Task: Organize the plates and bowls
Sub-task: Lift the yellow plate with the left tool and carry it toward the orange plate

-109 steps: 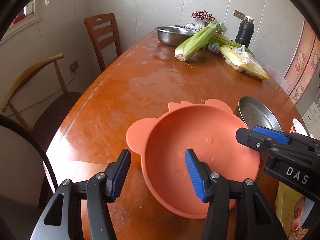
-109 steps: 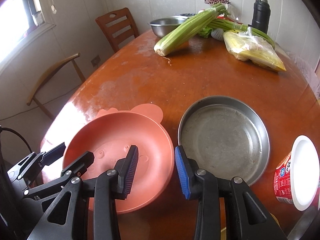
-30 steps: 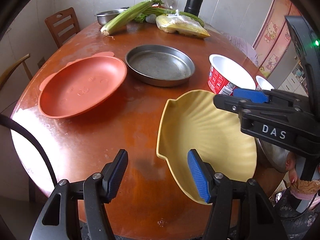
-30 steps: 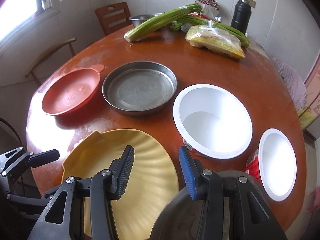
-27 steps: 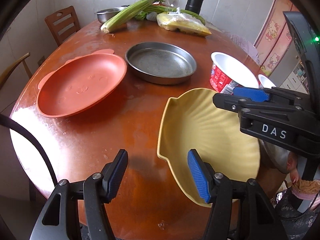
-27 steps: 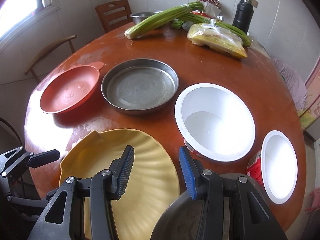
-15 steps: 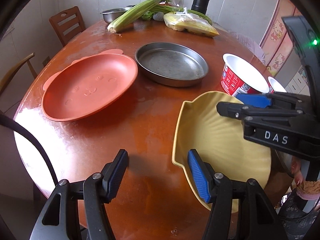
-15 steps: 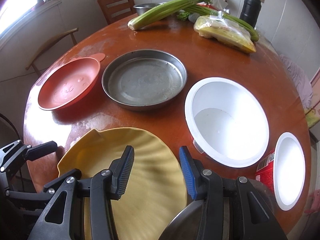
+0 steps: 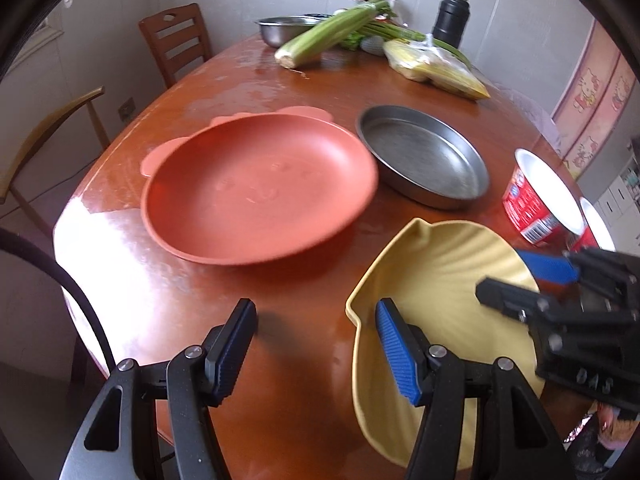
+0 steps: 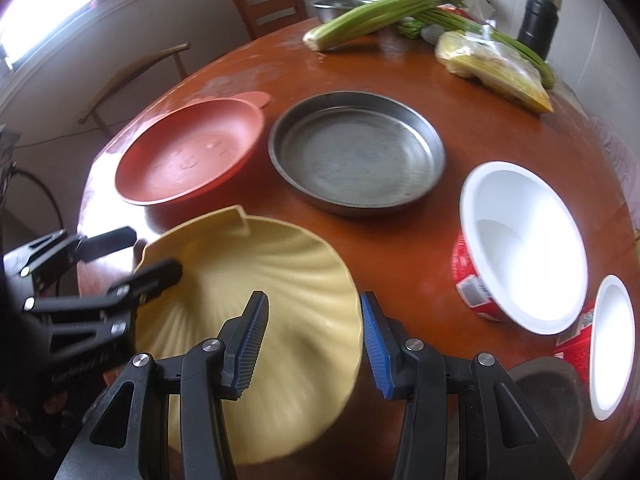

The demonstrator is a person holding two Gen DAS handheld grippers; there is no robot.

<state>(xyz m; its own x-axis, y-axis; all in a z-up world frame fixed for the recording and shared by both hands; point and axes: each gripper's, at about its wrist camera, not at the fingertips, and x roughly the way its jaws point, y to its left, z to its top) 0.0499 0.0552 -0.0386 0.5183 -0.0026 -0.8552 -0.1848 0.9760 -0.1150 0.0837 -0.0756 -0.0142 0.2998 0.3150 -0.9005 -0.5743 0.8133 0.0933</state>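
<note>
Left wrist view showed the left gripper [image 9: 316, 348] with fingers spread apart and nothing between them, its inner finger over the near-left edge of the yellow shell plate [image 9: 436, 300], outer finger over bare table [image 9: 168, 308]; contact with the plate could not be confirmed. The right gripper [image 10: 312, 340] also had its fingers apart, hovering over the same plate [image 10: 280, 292] with nothing clamped. Progress, as a judgement: barely started. Nothing was stacked or nested; every dish sat on its own spot on the tabletop. The orange plate [image 9: 256, 188] with the ear tabs lay at the far left, the steel pan [image 9: 424, 156] just beside it, apparently not touching, and the large white bowl [image 10: 520, 244] sat to the right of the pan, with the small white bowl [image 10: 612, 344] beyond it at the table's right side. A dark metal dish [image 10: 552, 396] showed at the near right, mostly hidden behind the right gripper, so its type was unclear. Remaining work looked like all of it: group plates with plates, bowls with bowls. Counts: three flat pieces (orange, steel, yellow), two white bowls with red labels, one partly hidden dark dish, one steel mixing bowl [image 9: 280, 28] at the far end next to the celery [image 9: 332, 32], a bagged yellow item [image 9: 436, 68] and a black flask [image 9: 452, 16]. Two chairs at the left.
</note>
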